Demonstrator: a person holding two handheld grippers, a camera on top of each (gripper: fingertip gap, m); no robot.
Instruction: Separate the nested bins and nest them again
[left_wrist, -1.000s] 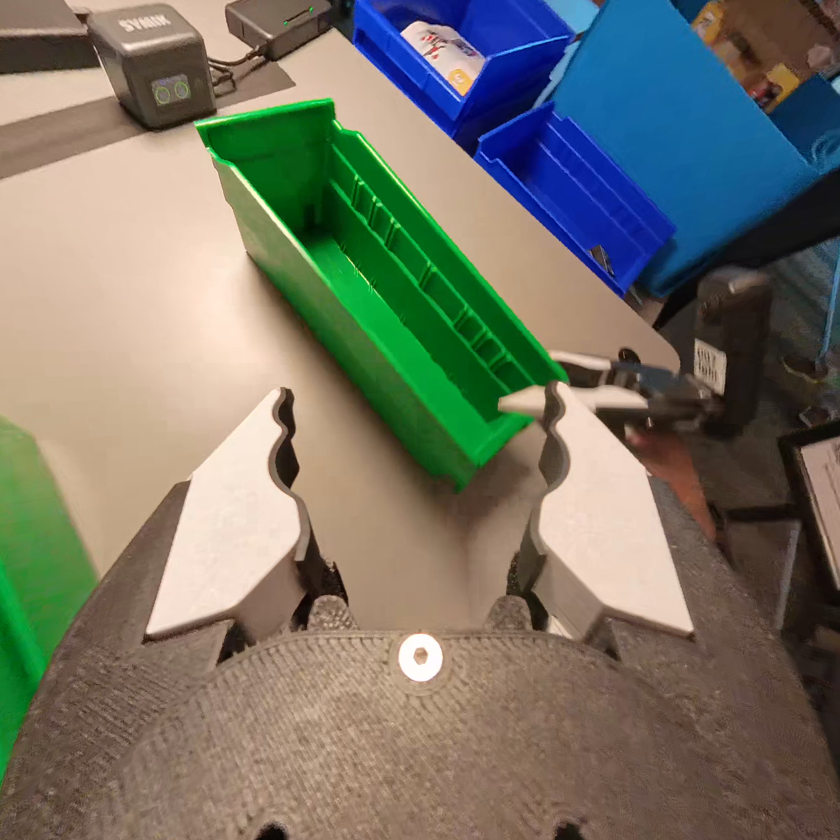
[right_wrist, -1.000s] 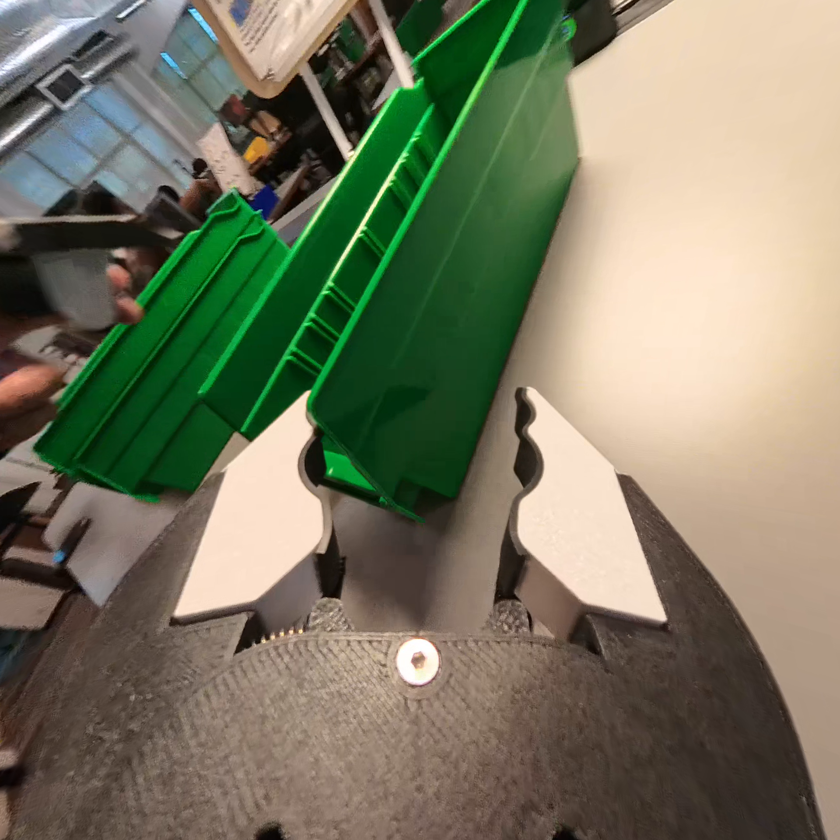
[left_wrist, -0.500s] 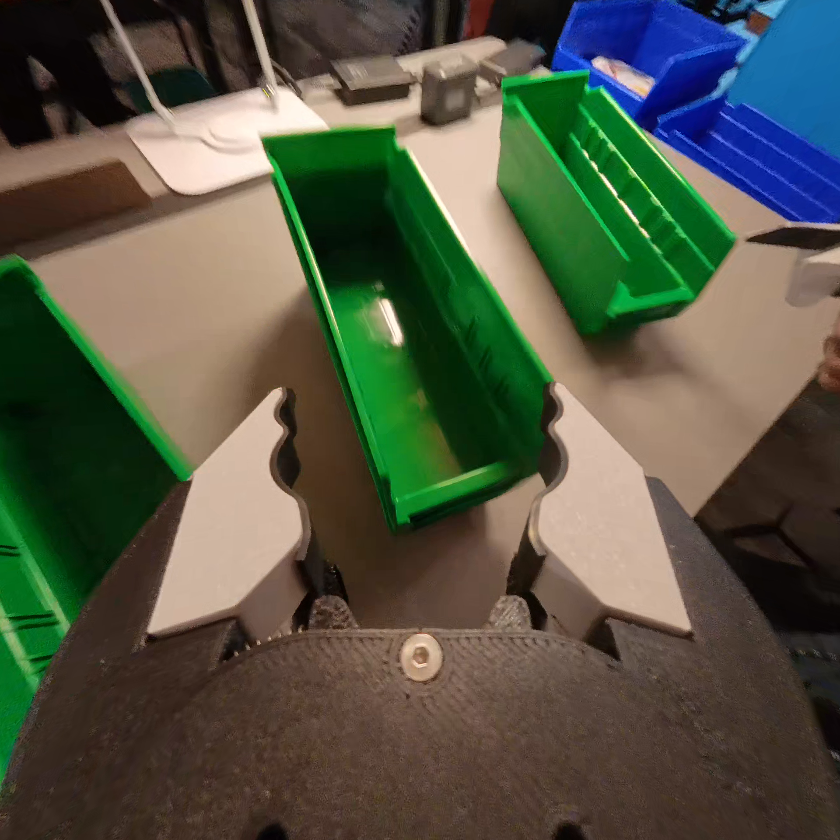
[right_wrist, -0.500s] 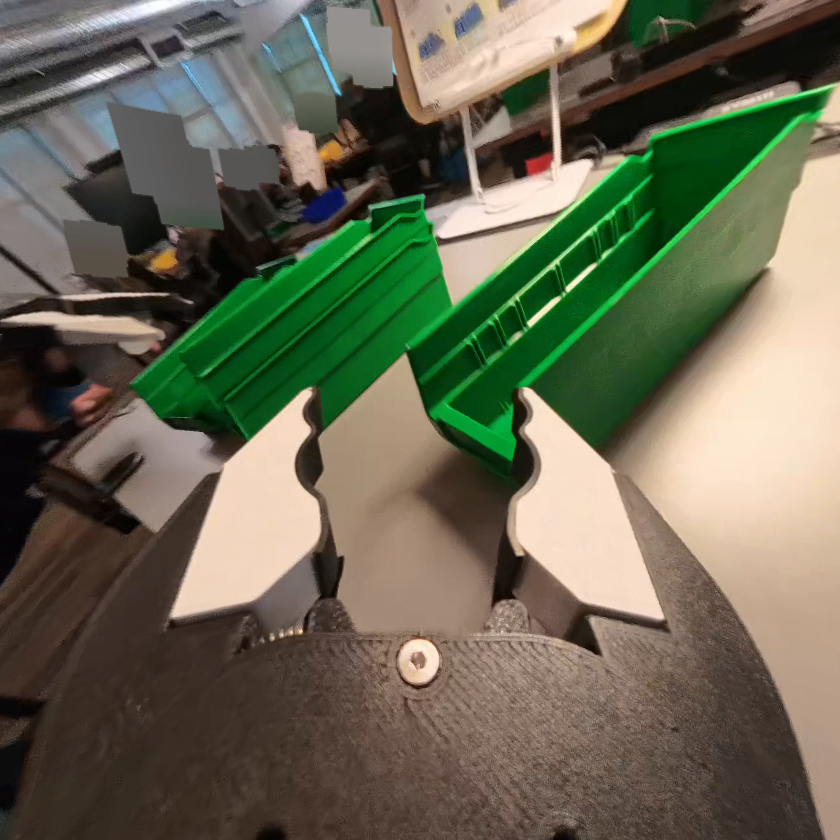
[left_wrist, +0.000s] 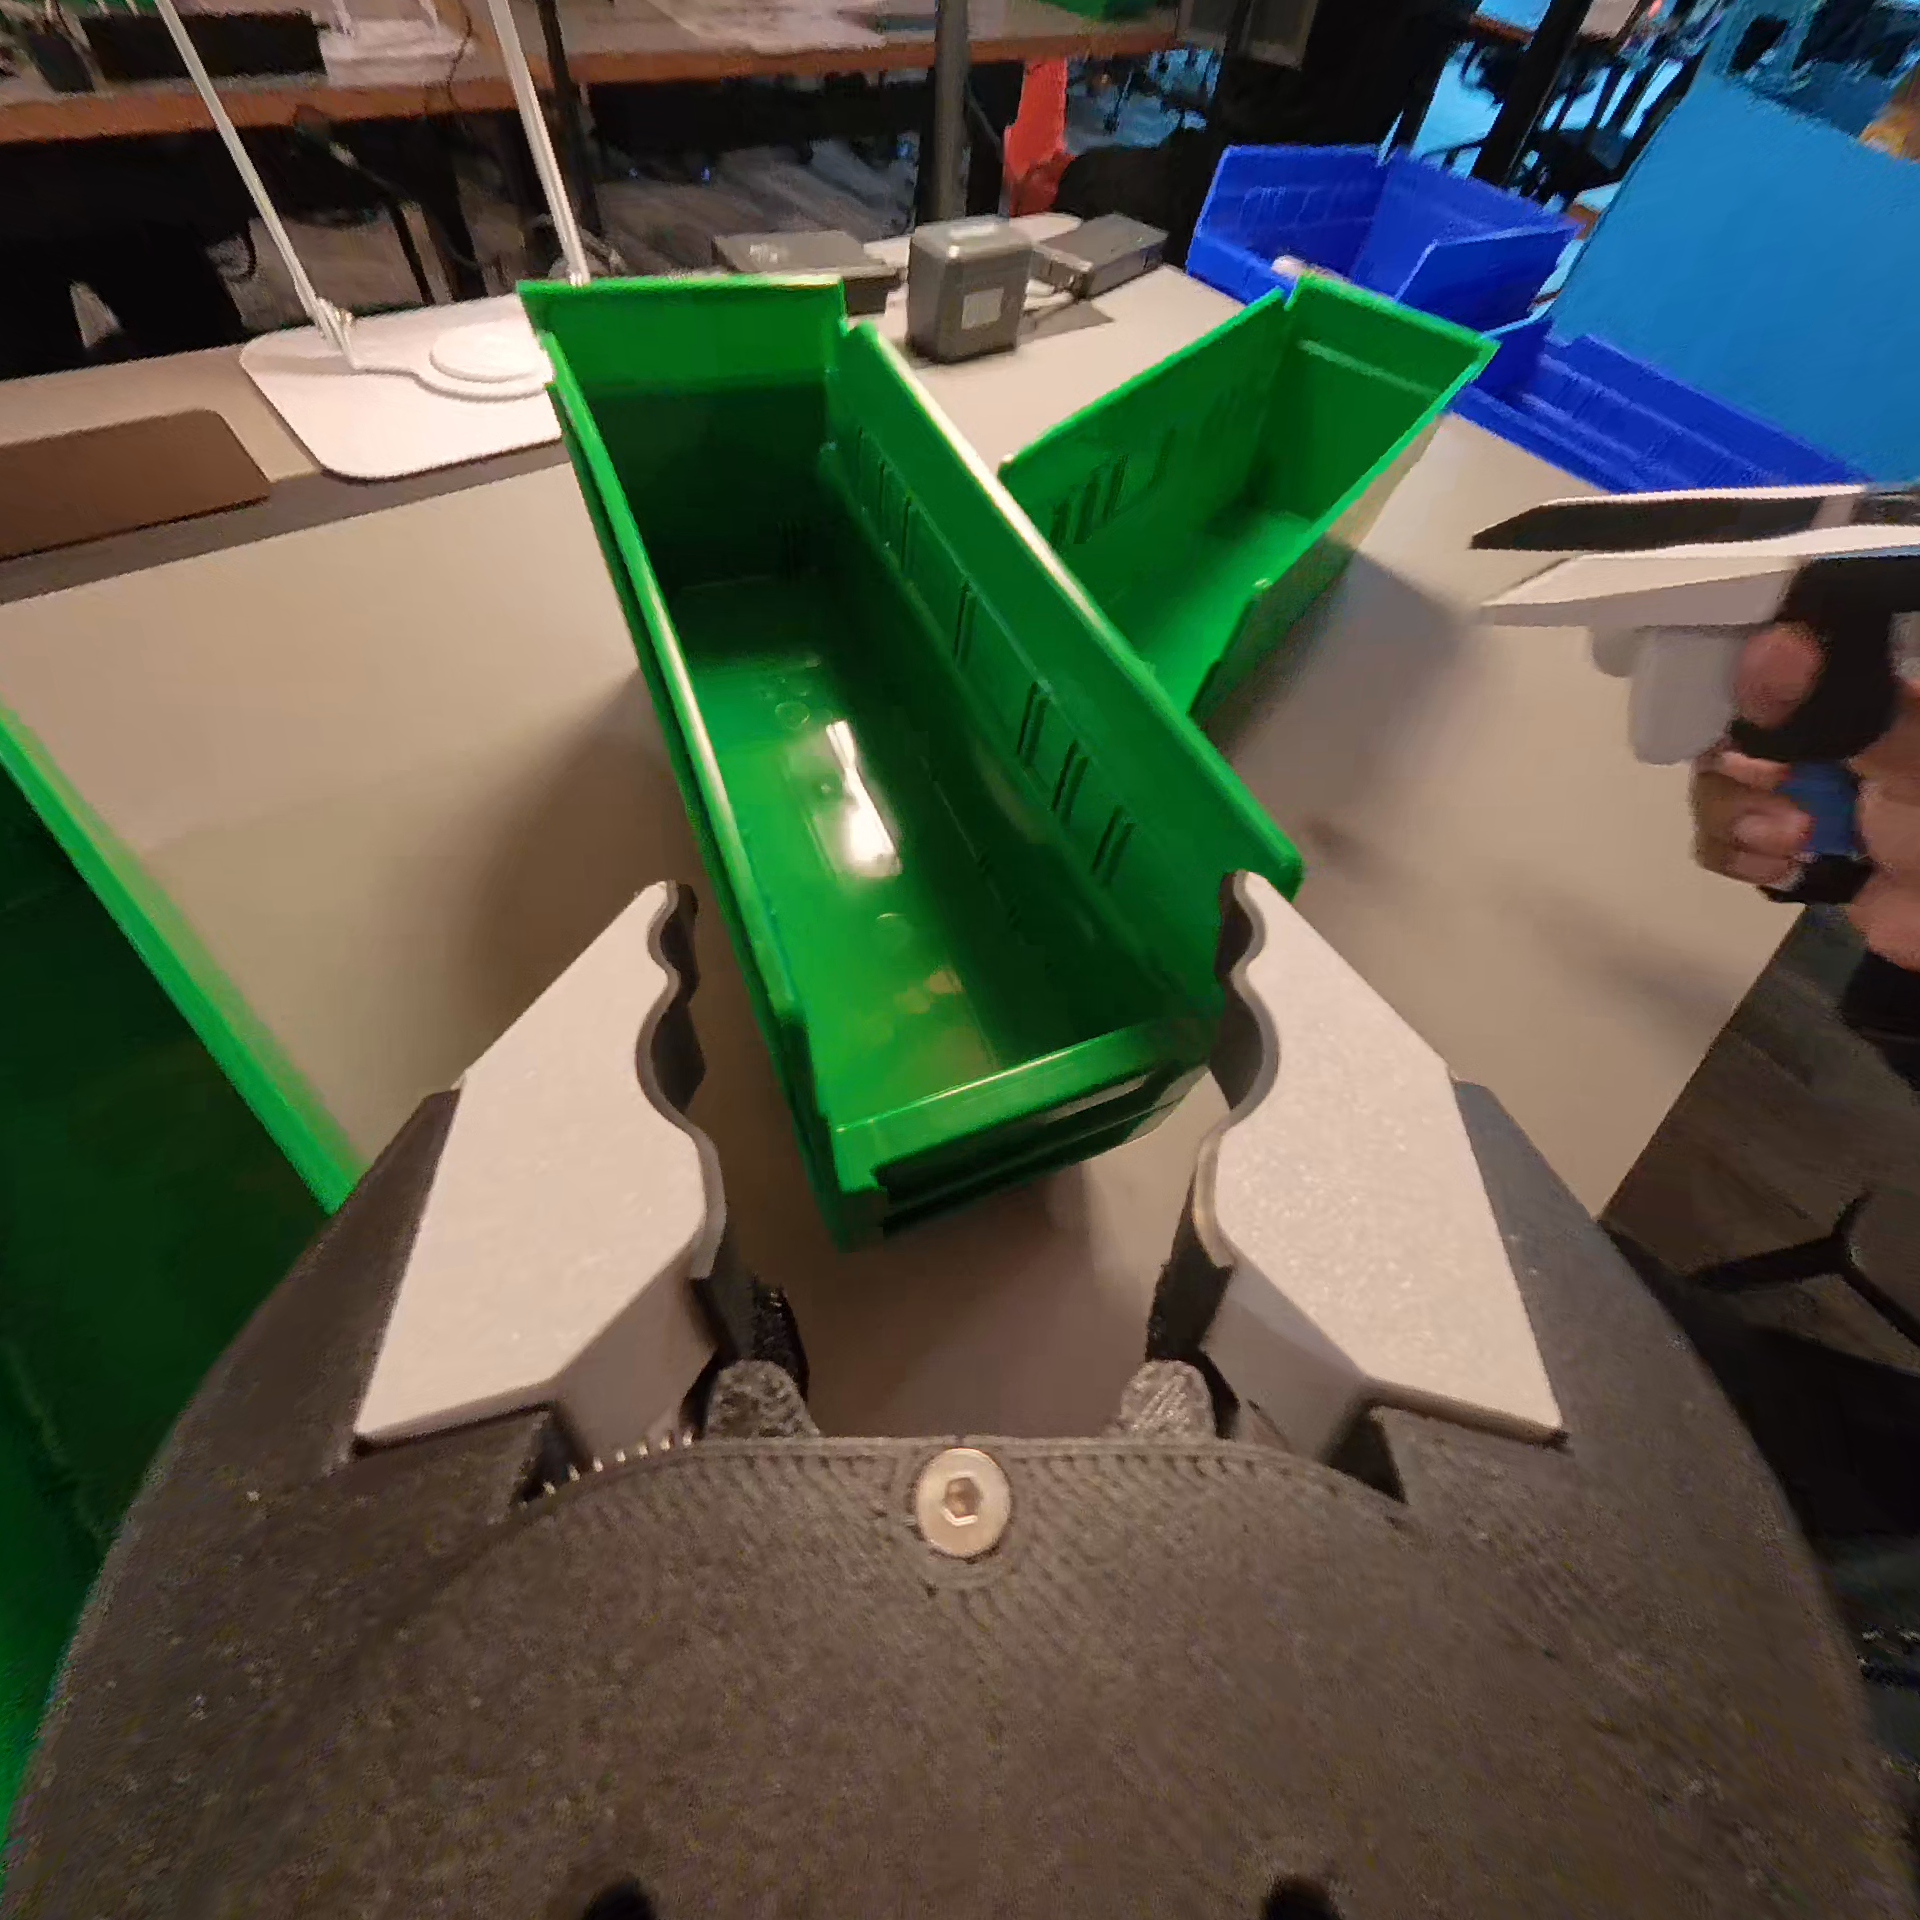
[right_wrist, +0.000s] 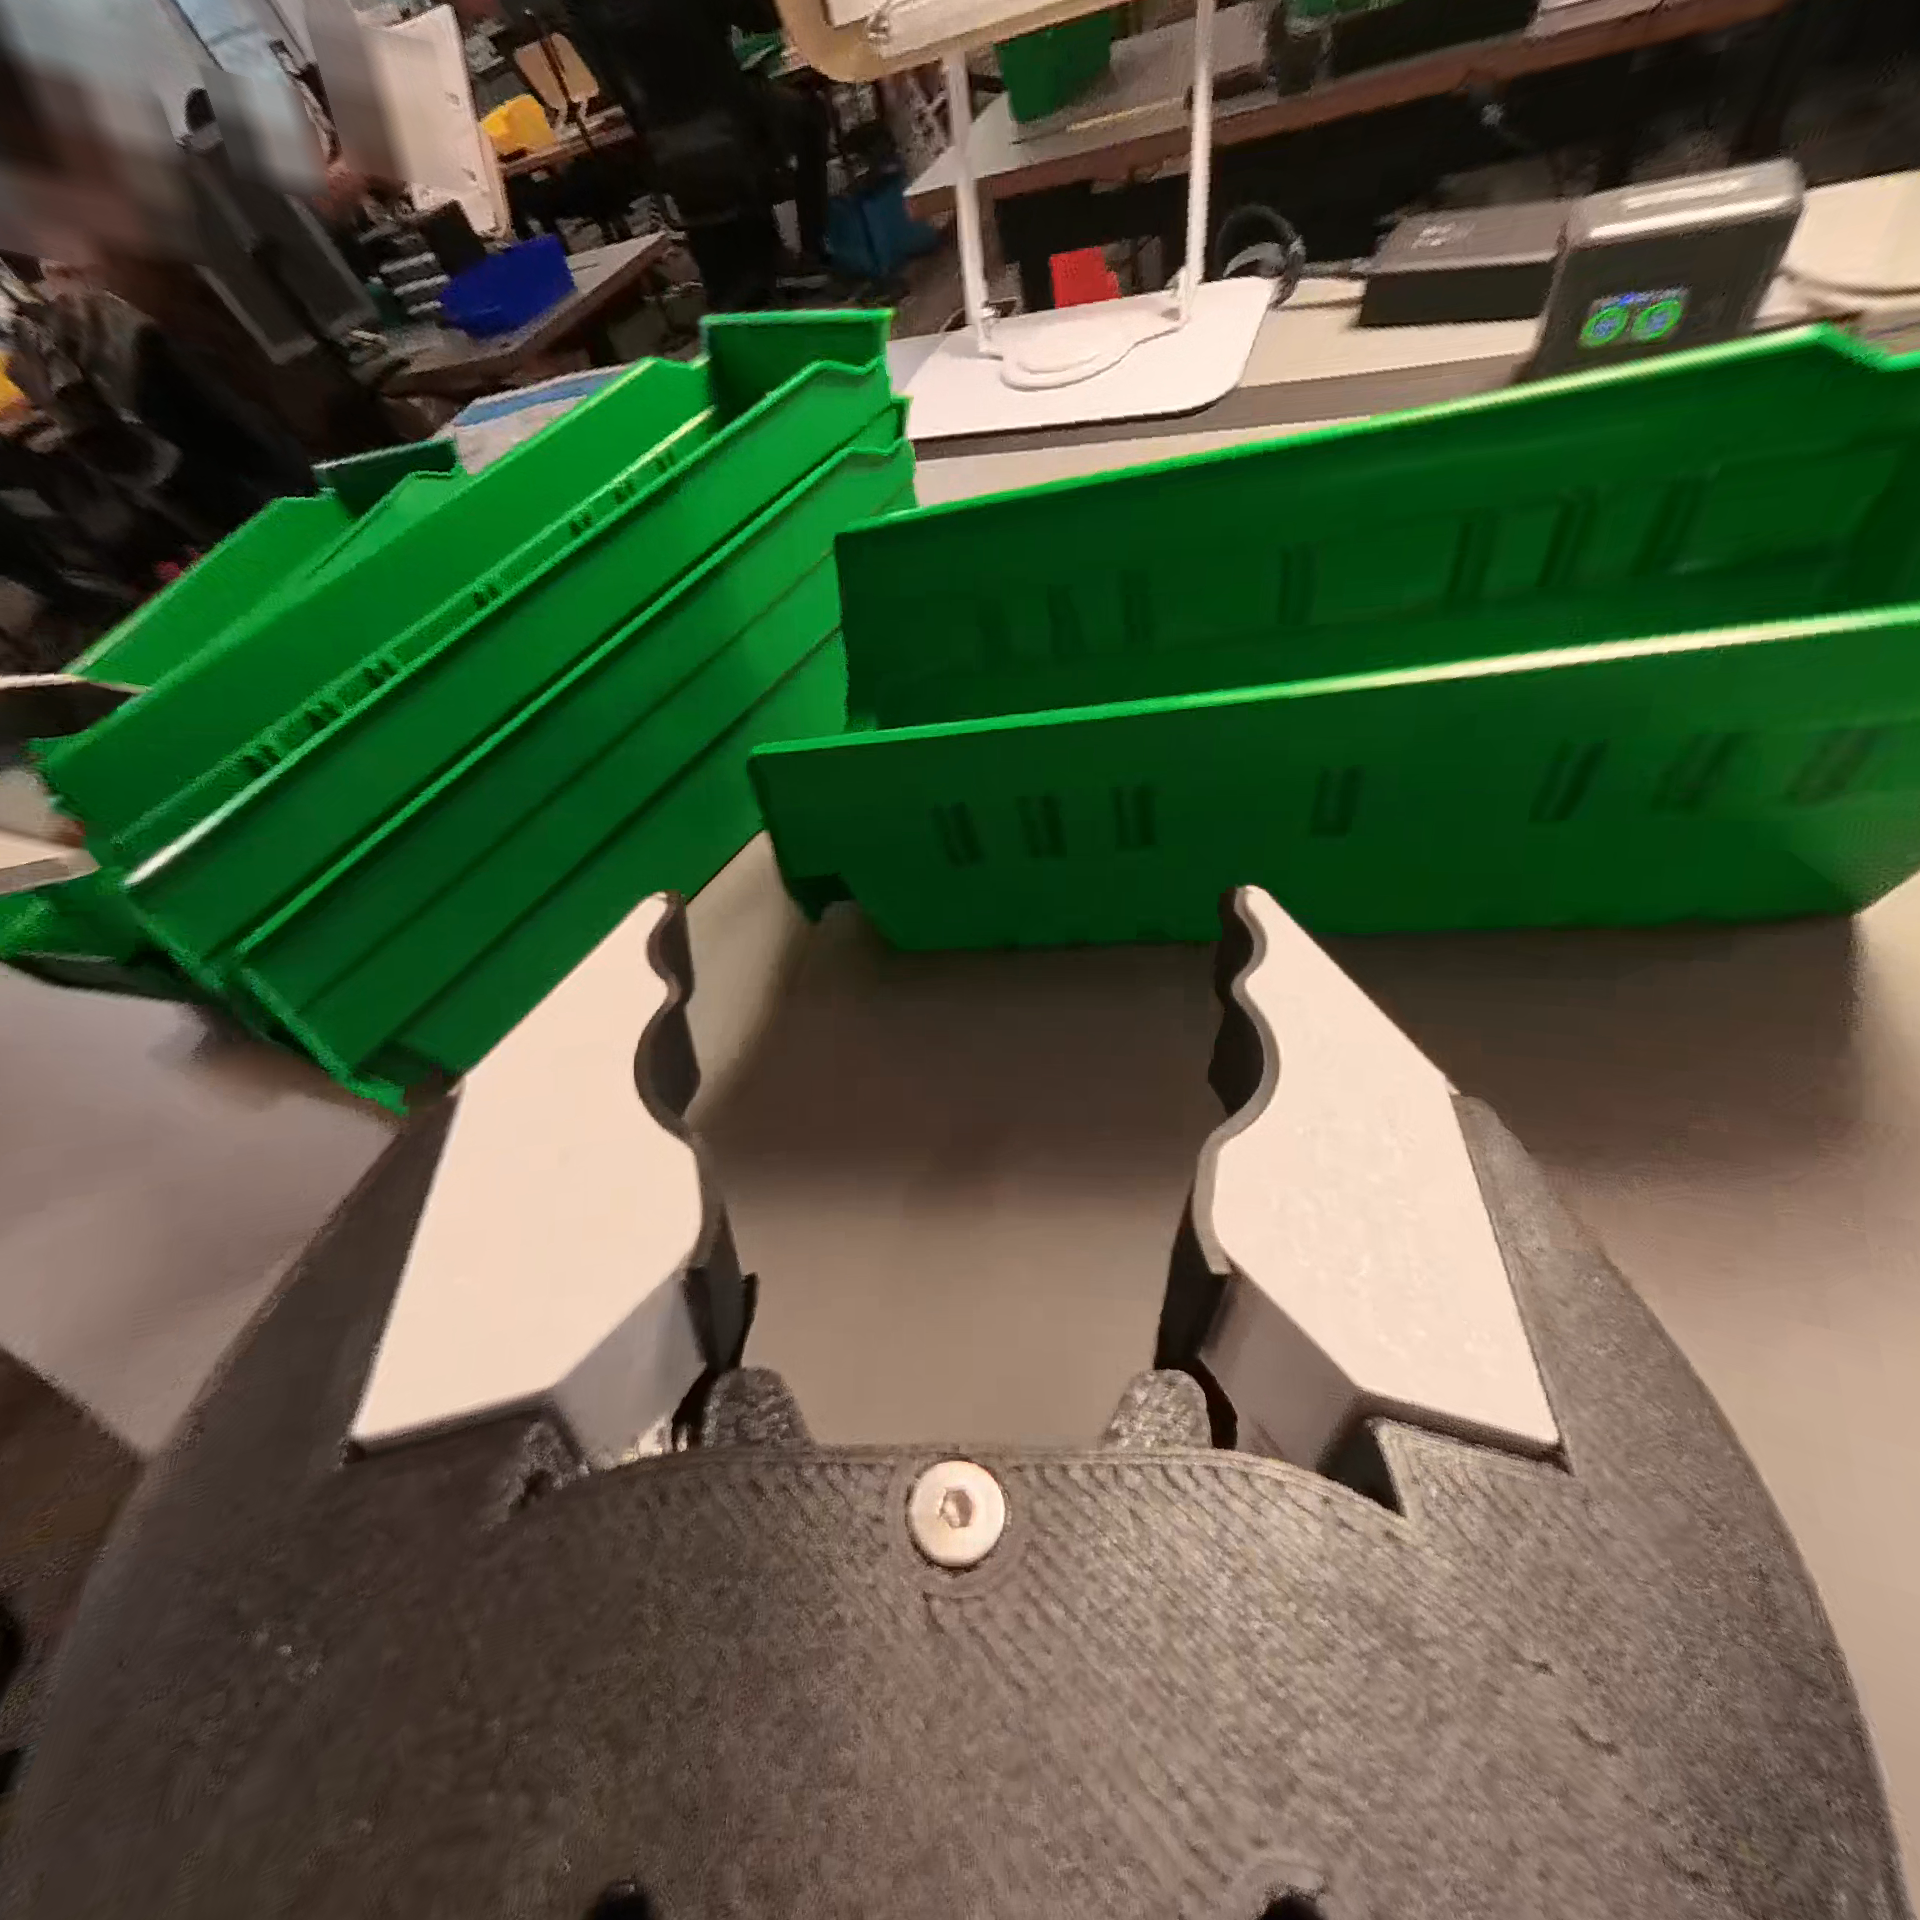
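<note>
the nested green bins (left_wrist: 914, 790) lie on the counter (left_wrist: 343, 727), long axis running away from the left gripper (left_wrist: 956, 997), short near end between its spread jaws, unpinched. the right gripper (right_wrist: 956, 997), spread and empty, faces a single bin (right_wrist: 1351, 790) broadside.

Bins (left_wrist: 914, 790) bright green (3 in view); table (left_wrist: 312, 727) grey; fingers (left_wrist: 561, 1174) pale grey.

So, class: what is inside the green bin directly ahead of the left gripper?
The green bin holds nothing: its bare, shiny floor shows. It seems to sit nested in another; the lower one's inside is covered.
</note>
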